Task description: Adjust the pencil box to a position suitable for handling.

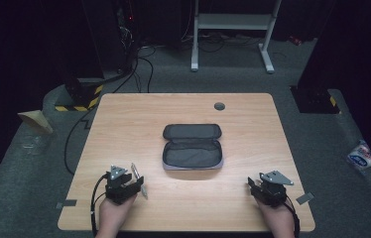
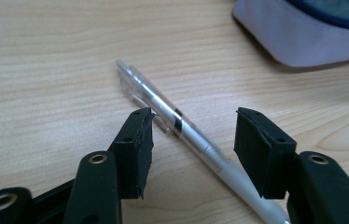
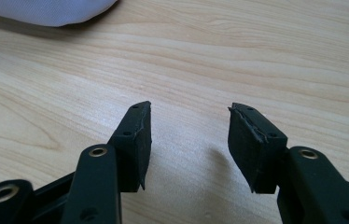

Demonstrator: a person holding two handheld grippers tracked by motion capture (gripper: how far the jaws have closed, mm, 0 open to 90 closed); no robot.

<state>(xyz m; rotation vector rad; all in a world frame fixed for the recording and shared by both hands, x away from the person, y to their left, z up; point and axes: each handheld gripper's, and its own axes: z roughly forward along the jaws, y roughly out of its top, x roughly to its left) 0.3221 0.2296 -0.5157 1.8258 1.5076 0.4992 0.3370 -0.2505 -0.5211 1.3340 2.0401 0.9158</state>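
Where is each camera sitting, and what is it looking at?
High view: above the person's side, looking forward and down on the light wooden table; both hands, left gripper and right gripper show.
Left gripper view: rides that gripper, looking between its open black jaws at the clear-and-silver plastic pen.
Right gripper view: rides the right gripper, facing bare tabletop.
All share the open grey fabric pencil case.

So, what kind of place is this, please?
Probably a lab or recording room, not a home: a light wooden table stands on grey carpet in a dark room, with black equipment and loose cables behind it, yellow-black hazard tape on a base, and a white metal stand.
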